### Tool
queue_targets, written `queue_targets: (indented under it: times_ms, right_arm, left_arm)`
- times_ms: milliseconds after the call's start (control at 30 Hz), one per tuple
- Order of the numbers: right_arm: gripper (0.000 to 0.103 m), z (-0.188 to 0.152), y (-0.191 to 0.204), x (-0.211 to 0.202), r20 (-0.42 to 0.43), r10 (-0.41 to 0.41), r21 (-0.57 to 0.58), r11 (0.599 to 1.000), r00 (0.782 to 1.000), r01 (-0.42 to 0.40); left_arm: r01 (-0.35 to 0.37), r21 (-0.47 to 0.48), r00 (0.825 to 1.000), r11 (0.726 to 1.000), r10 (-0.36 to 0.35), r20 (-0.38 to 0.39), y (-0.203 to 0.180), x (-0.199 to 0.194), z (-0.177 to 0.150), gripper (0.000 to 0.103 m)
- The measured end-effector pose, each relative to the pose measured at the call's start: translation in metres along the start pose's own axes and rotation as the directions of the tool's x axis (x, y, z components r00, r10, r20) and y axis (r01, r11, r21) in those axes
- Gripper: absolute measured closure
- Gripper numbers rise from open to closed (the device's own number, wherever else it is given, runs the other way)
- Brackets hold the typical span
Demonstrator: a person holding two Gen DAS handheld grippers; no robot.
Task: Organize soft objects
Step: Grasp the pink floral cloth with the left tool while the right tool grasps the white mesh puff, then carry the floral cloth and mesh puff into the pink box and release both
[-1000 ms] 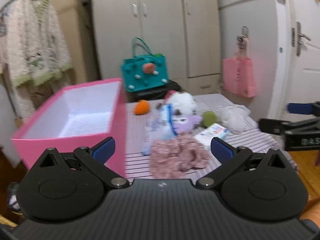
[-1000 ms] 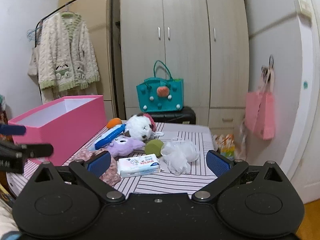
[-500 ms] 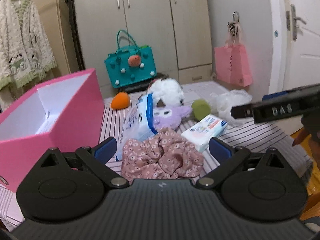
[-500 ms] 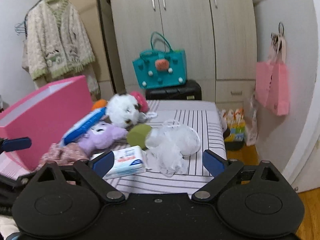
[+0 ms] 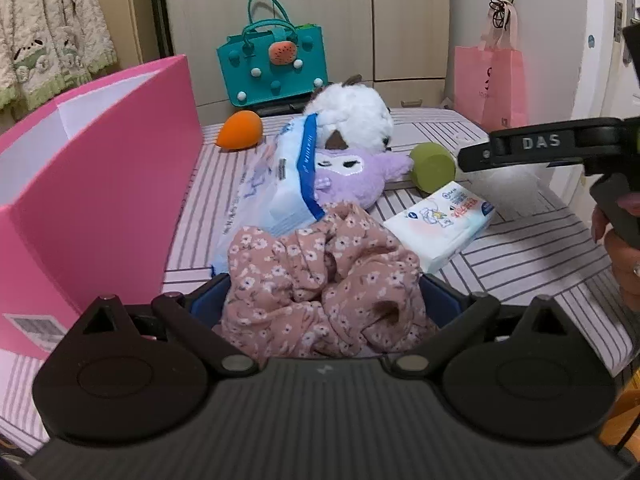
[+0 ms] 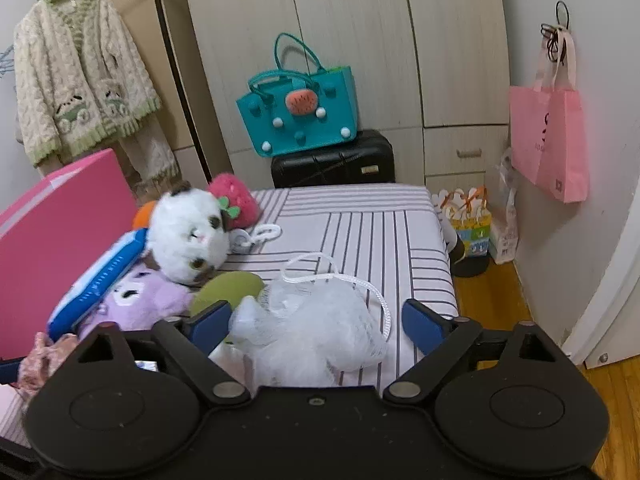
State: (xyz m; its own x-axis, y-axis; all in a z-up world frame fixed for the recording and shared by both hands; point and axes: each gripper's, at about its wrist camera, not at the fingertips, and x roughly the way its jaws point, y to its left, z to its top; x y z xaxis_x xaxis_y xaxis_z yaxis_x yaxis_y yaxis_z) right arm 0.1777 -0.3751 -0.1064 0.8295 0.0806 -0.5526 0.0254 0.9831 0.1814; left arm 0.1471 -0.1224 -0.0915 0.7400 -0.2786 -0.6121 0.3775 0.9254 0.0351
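We see a crumpled pink floral cloth [image 5: 320, 280] bunched between the blue pads of the left hand-held gripper [image 5: 324, 304] on the striped desk [image 5: 520, 264]; whether they press it we cannot tell. The right hand-held gripper [image 6: 316, 320] is closing around a fluffy white mesh puff [image 6: 308, 320], not yet pinching it. A stiff pink box [image 5: 100, 184] stands left; plush toys [image 5: 360, 152] and tissue packs [image 5: 440, 220] crowd behind.
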Motion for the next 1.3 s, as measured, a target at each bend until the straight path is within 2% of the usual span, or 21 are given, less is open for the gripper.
queue_targets:
  times_ms: [100,167,200,233,333,533,700,833,933,1033,1200,1300]
  right_arm:
    - [0.028,-0.003,-0.002,0.007,-0.027,0.001,0.013,1.0,1.0,-0.001]
    - [0.034,-0.005,-0.002,0.007,-0.02,0.0,0.01,1.0,1.0,0.001]
    - [0.039,-0.006,-0.001,0.005,-0.008,-0.001,0.002,1.0,1.0,0.001]
    - [0.044,-0.007,0.001,0.002,0.005,0.001,-0.009,1.0,1.0,-0.001]
    - [0.053,-0.01,0.007,-0.004,0.031,-0.009,-0.051,0.999,0.999,0.011]
    - [0.058,-0.014,0.016,-0.018,0.067,-0.01,-0.095,0.995,0.998,0.017]
    - [0.061,-0.012,0.024,-0.036,0.101,0.0,-0.121,0.993,0.995,0.013]
    - [0.061,-0.009,0.031,-0.052,0.096,0.034,-0.131,0.991,0.995,-0.022]
    - [0.061,-0.01,0.036,-0.06,0.051,0.081,-0.108,0.991,0.995,-0.075]
    - [0.061,-0.012,0.041,-0.068,0.007,0.158,-0.064,0.985,0.987,-0.158]
    - [0.061,-0.02,0.057,-0.08,-0.048,0.213,-0.083,0.973,0.976,-0.216]
    - [0.061,-0.024,0.064,-0.085,-0.094,0.239,-0.09,0.965,0.966,-0.247]
  left_arm:
    - [0.013,-0.029,1.0,0.999,-0.013,-0.002,0.0,0.005,-0.004,0.005]
    - [0.011,-0.03,1.0,0.999,-0.011,0.012,0.001,0.006,-0.005,0.011]
    - [0.014,-0.029,1.0,0.999,-0.013,0.021,0.001,0.005,-0.005,0.018]
    - [0.015,-0.032,0.999,0.999,-0.014,0.029,0.002,0.005,-0.006,0.028]
    - [0.014,-0.03,0.998,0.999,-0.012,0.057,0.002,0.002,-0.006,0.05]
    - [0.04,-0.045,0.998,0.998,-0.038,0.06,0.002,0.0,-0.004,0.075]
    - [0.066,-0.082,0.997,0.994,-0.062,0.051,0.01,0.0,-0.002,0.082]
    - [0.09,-0.082,0.995,0.993,-0.086,0.049,0.011,-0.007,0.001,0.083]
    - [0.128,-0.083,0.991,0.988,-0.125,0.04,0.012,-0.015,0.001,0.083]
    - [0.129,-0.058,0.991,0.99,-0.126,0.051,0.009,-0.027,-0.001,0.083]
    - [0.18,-0.032,0.983,0.983,-0.179,0.031,0.011,-0.043,-0.001,0.083]
    - [0.183,0.006,0.983,0.983,-0.183,0.019,0.014,-0.054,-0.002,0.083]
